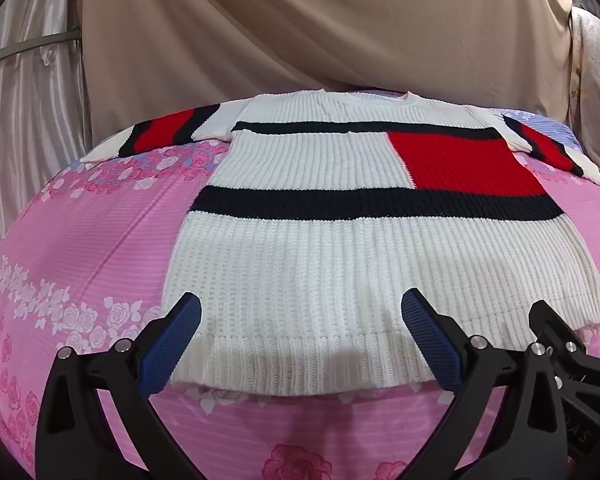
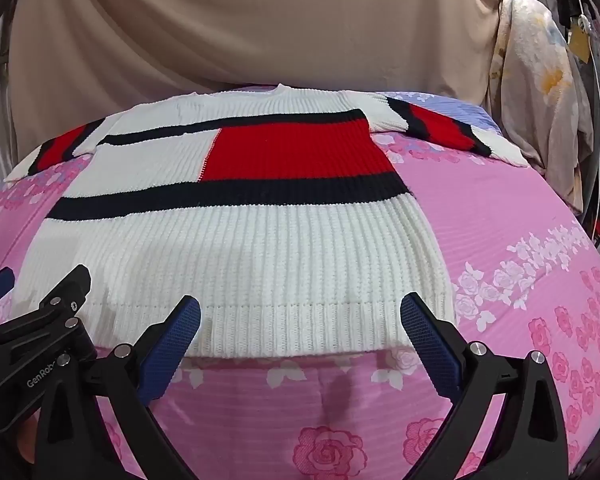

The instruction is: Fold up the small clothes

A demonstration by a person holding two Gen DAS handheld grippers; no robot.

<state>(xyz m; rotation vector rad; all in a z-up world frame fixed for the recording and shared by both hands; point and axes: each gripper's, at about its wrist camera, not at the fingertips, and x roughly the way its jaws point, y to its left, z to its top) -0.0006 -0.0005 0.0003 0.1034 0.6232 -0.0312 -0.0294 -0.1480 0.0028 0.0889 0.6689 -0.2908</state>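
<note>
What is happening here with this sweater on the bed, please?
A person holds two grippers over a knit sweater that lies flat and unfolded, sleeves spread, on a pink floral bedsheet. The left hand-held gripper and the right hand-held gripper both stand wide open near the bottom hem, side by side. Neither grips the fabric, so no fold has been made yet.

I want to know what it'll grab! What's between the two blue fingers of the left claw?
The ribbed bottom hem of the white sweater lies between the left gripper's open fingers, untouched. The left wrist view shows it.
</note>
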